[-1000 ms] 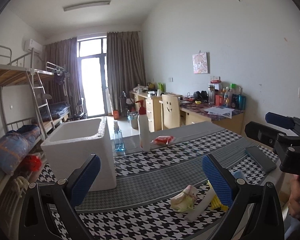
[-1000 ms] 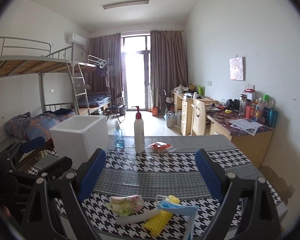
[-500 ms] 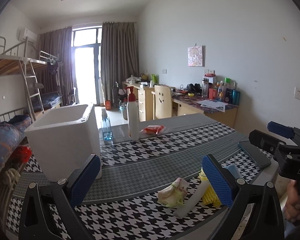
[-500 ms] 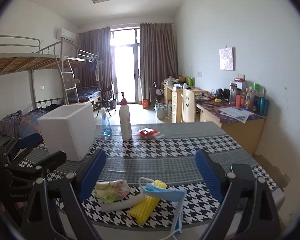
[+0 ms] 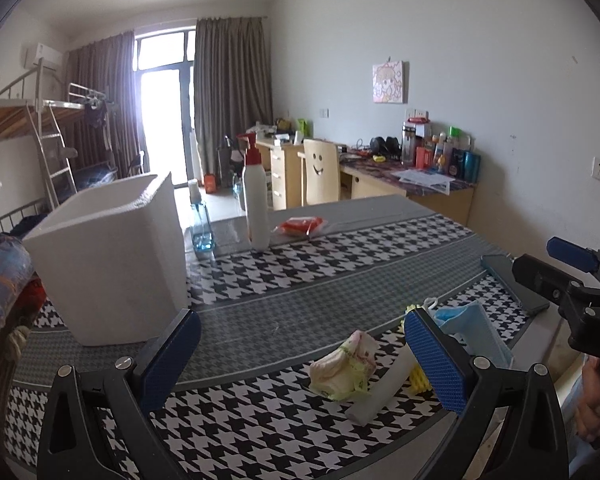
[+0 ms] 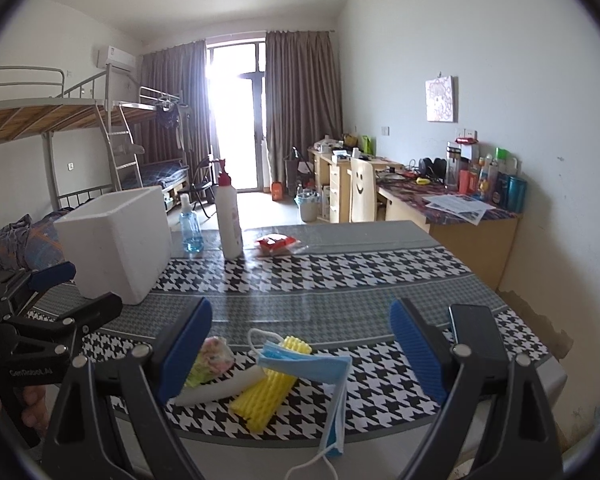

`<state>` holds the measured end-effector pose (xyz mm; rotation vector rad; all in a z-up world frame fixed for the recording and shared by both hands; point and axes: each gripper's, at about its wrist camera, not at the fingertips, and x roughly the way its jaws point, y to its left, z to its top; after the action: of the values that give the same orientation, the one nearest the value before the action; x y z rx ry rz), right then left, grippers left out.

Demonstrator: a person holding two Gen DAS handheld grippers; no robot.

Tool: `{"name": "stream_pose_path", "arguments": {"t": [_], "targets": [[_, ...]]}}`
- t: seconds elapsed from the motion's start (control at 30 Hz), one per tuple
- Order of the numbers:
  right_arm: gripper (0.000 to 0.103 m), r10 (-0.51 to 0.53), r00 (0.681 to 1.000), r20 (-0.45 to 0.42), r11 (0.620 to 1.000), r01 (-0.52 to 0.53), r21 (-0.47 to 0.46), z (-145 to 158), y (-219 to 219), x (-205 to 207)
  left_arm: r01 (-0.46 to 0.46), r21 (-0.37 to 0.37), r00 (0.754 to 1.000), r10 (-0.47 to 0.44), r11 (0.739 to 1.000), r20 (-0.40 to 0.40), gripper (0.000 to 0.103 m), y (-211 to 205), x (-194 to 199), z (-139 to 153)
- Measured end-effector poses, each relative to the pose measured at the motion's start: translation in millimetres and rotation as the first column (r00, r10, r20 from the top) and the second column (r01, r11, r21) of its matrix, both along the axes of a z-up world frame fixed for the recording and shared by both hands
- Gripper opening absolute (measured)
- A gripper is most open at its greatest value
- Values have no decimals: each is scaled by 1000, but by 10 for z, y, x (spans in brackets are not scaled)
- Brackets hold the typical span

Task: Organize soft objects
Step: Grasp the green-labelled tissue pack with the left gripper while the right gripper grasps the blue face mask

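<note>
Near the table's front edge lie a crumpled pastel cloth (image 5: 344,368) (image 6: 212,358), a white foam strip (image 5: 382,390) (image 6: 220,390), a yellow foam net (image 6: 270,388) (image 5: 418,378) and a blue face mask (image 6: 320,376) (image 5: 474,332), part of it hanging over the edge. A white foam box (image 5: 112,252) (image 6: 120,240), open at the top, stands at the left. My left gripper (image 5: 300,360) is open above the table, left of the pile. My right gripper (image 6: 302,354) is open, hovering over the pile with nothing in it.
A white pump bottle (image 5: 256,200) (image 6: 228,216), a small blue bottle (image 5: 200,224) and a red packet (image 5: 302,226) stand at the table's far side. A dark phone (image 5: 514,280) (image 6: 474,330) lies at the right. A houndstooth cloth (image 5: 340,256) covers the table. A desk (image 5: 416,184) lines the right wall.
Both grippers have dropped lower and moved in toward the table; the pile of soft things now sits closer under them. Both have stayed open.
</note>
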<state>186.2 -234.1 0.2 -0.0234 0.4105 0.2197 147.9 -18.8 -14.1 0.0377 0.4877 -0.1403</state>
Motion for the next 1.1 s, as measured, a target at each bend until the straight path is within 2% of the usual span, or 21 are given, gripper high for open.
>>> {"name": "stream_pose_path", "arguments": {"t": [0.67, 1.1], "targets": [[93, -44, 986, -161, 999, 40, -31, -406, -176, 297, 34, 24, 989, -30, 999, -143, 102, -143, 324, -289], [93, -62, 972, -227, 997, 51, -55, -586, -199, 445, 62, 30, 975, -54, 998, -218, 102, -190, 496, -454]]}}
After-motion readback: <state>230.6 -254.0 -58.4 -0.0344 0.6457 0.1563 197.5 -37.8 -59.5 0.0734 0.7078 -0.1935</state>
